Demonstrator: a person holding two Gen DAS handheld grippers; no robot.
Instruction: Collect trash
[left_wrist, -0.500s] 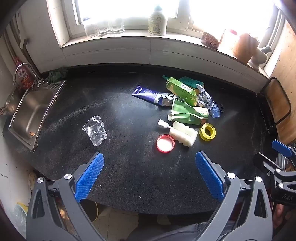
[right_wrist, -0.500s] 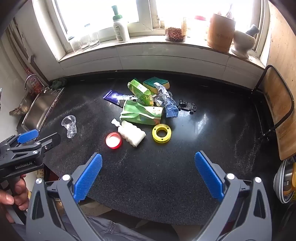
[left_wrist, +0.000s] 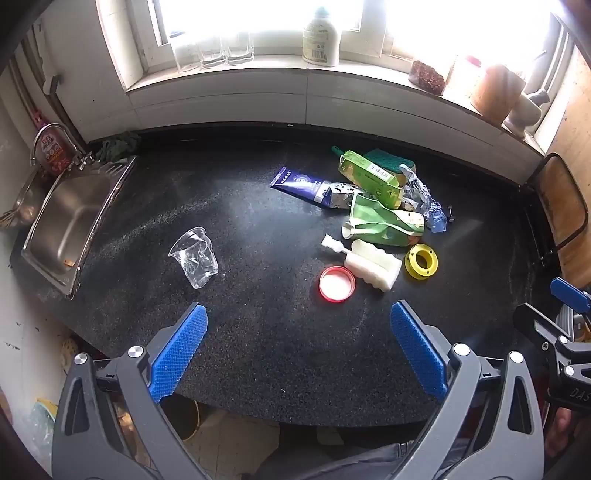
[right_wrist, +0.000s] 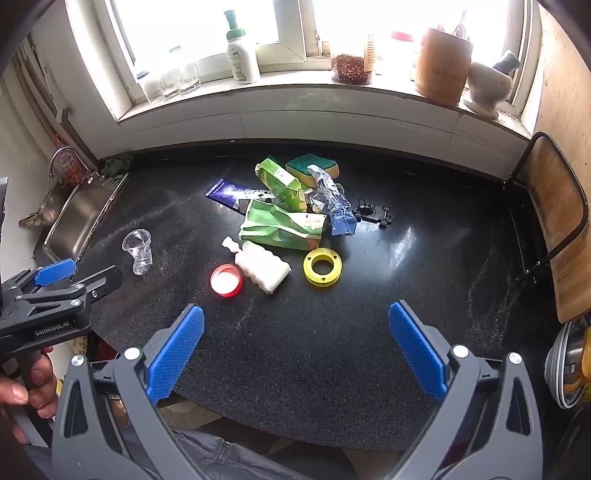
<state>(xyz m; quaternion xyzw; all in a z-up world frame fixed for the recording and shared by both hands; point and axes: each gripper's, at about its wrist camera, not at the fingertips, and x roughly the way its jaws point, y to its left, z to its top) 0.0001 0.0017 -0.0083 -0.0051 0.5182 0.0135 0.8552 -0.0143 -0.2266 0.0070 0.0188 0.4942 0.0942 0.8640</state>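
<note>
Nothing moved; both grippers (left_wrist: 297, 349) (right_wrist: 295, 347) open, maybe hovering over counter (left_wrist: 258, 350).

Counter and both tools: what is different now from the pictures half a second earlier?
Nothing visibly changed. Both tools, left and right, hang open and empty over the counter. The cup, the red lid and the trash pile lie as before.

**Little legible print in either view**

In the right wrist view, the black body of the left claw (right_wrist: 55, 291) carries "GenRobot.AI" in white. In the left wrist view, the right claw (left_wrist: 561, 325) shows "DAS" at the frame's edge, seemingly cut off. Print on the blue tube (left_wrist: 301, 184), green carton (left_wrist: 369, 177) and white bottle (right_wrist: 242, 55) is too small to read.
</note>
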